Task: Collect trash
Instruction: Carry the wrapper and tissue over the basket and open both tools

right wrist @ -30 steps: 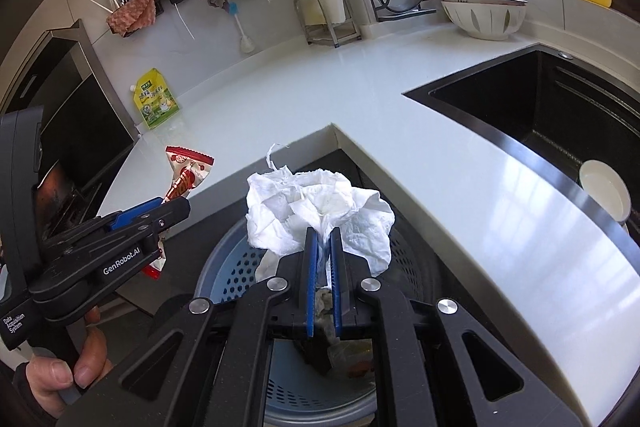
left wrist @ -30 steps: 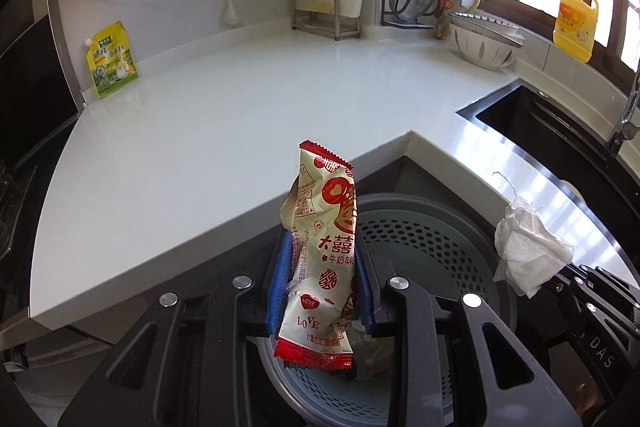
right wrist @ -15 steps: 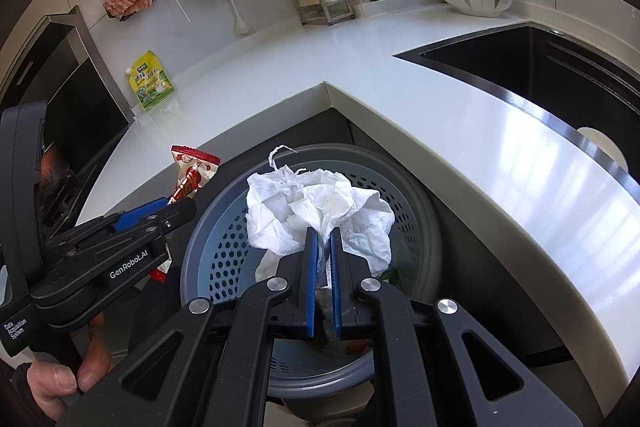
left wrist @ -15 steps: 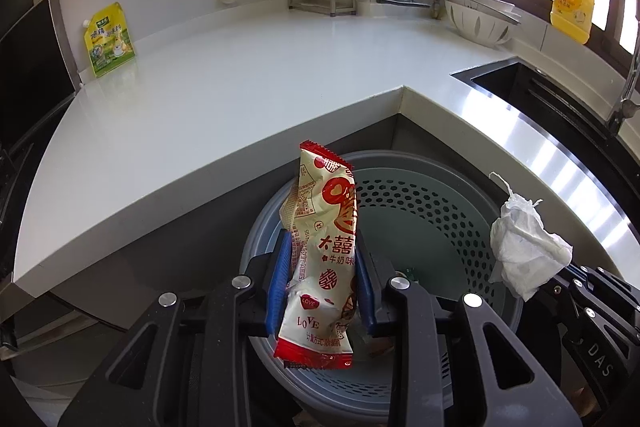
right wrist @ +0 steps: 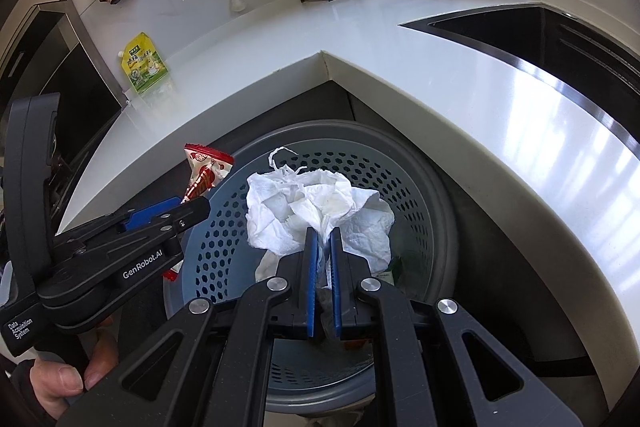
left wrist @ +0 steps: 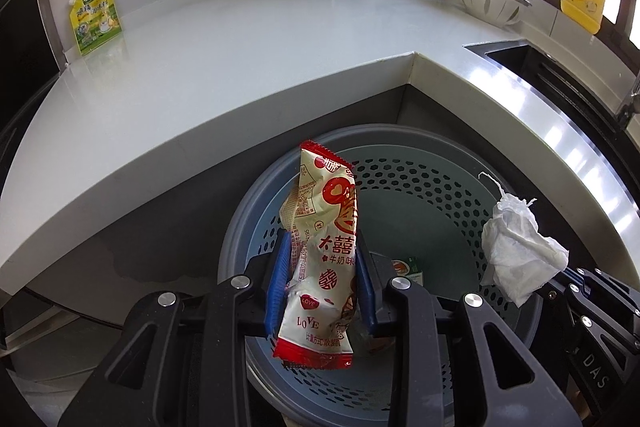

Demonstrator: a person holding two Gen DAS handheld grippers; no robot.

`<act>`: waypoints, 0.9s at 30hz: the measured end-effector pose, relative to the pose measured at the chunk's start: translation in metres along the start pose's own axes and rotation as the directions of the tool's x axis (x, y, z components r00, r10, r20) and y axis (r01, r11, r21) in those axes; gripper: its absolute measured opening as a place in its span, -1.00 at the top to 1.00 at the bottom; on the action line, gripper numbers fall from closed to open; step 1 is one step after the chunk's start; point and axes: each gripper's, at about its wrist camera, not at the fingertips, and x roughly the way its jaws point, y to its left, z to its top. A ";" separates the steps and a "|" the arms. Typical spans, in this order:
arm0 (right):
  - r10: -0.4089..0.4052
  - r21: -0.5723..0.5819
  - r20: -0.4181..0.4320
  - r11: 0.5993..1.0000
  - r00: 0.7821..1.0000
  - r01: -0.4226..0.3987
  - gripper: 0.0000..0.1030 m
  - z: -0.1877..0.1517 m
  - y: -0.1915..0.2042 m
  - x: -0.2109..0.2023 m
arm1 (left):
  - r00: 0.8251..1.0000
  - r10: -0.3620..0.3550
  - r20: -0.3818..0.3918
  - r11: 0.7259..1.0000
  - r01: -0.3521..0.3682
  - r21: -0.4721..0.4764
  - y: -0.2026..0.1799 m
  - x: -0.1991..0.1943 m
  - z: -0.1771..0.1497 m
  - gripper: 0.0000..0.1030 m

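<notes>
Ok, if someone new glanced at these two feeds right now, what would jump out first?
Probably the red-and-cream snack wrapper standing upright in the left tool, directly over the grey perforated trash bin tucked under the countertop corner. Next, the crumpled white paper towel pinched in the right tool, above the same bin. Beyond, a yellow-green pouch leans against the back wall.
</notes>
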 end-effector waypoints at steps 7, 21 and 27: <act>-0.001 0.003 -0.015 1.000 1.000 0.001 0.87 -0.001 -0.001 0.007 | 1.000 0.003 -0.003 1.000 -0.003 0.000 0.001 0.003 0.001 0.32; -0.006 0.008 0.042 1.000 0.999 0.005 0.31 0.001 -0.001 -0.008 | 0.999 0.018 0.036 0.999 -0.017 -0.033 0.008 -0.013 0.002 -0.50; -0.002 0.009 0.055 1.000 0.999 0.001 0.22 0.000 0.001 -0.014 | 0.998 0.028 0.050 0.999 -0.027 -0.032 0.010 -0.020 0.001 -0.55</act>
